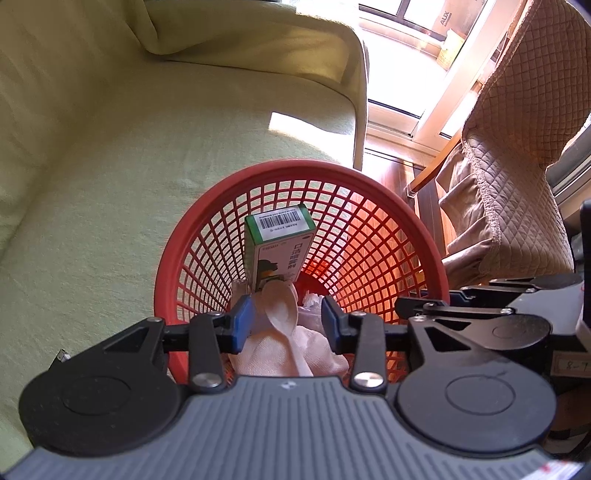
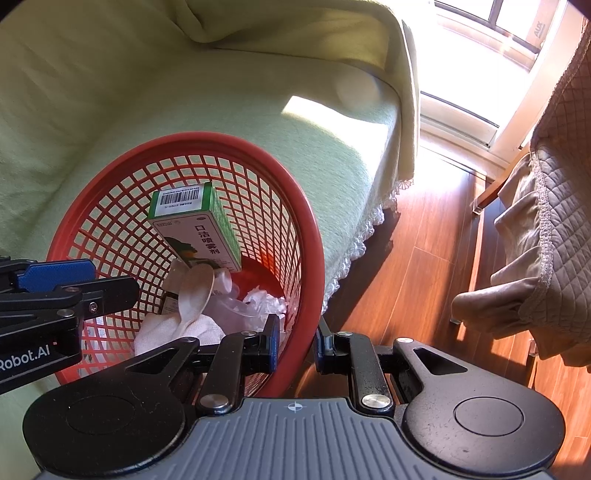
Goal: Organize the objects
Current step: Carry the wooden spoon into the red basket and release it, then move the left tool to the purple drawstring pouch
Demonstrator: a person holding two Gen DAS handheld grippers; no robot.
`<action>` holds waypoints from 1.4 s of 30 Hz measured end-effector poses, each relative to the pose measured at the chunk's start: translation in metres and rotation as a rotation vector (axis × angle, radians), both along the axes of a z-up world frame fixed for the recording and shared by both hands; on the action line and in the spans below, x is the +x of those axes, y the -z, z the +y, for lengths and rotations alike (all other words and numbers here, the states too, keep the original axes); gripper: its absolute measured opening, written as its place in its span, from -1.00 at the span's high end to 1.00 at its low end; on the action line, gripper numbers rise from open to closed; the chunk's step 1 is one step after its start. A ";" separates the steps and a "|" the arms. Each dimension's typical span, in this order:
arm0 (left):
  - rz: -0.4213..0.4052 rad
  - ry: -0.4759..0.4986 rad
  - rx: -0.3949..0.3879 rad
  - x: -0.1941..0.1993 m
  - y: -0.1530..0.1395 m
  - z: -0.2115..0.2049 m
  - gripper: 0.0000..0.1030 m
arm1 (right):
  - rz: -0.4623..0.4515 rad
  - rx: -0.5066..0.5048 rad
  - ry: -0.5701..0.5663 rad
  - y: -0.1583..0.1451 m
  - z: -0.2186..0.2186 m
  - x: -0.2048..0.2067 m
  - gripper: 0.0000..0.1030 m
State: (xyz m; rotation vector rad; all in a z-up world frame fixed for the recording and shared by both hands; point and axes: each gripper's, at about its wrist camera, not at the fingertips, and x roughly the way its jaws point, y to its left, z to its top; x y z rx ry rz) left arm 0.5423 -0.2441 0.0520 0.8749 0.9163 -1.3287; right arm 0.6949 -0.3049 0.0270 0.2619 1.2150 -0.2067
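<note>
One red plastic lattice basket (image 1: 369, 236) stands on a pale green fabric-covered sofa seat (image 1: 110, 184), near the seat's edge, beside a reddish-brown wooden plank floor (image 2: 424, 258). Inside it, a green-and-white cardboard box with a barcode on its end (image 1: 280, 247) leans upright against the mesh wall; below the box lie a pale, off-white spoon (image 1: 282, 314), a white folded cloth (image 1: 291, 354) and crumpled clear plastic wrapping (image 2: 258, 302). Left gripper (image 1: 288, 325), black with blue pads, points down into the basket, its jaws partly open with the spoon's bowl between them; the pads do not appear to press on it. Right gripper (image 2: 295, 347) straddles the basket's rim, one pad inside the wall and one outside, jaws narrowly set and clamped on the rim. At the far right hangs a tan quilted fabric cover (image 1: 517, 147), next to a sunlit window (image 1: 424, 22).
</note>
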 end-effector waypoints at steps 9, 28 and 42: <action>-0.010 -0.010 -0.074 0.021 -0.028 0.026 -0.06 | 0.011 -0.001 0.003 0.003 -0.002 -0.002 0.70; -0.257 -0.220 0.015 0.159 -0.010 0.118 -0.51 | 0.038 -0.014 0.000 0.005 -0.002 0.001 0.71; -0.330 -0.306 0.070 0.213 0.048 0.167 -0.52 | 0.045 -0.026 0.011 0.005 -0.001 0.002 0.70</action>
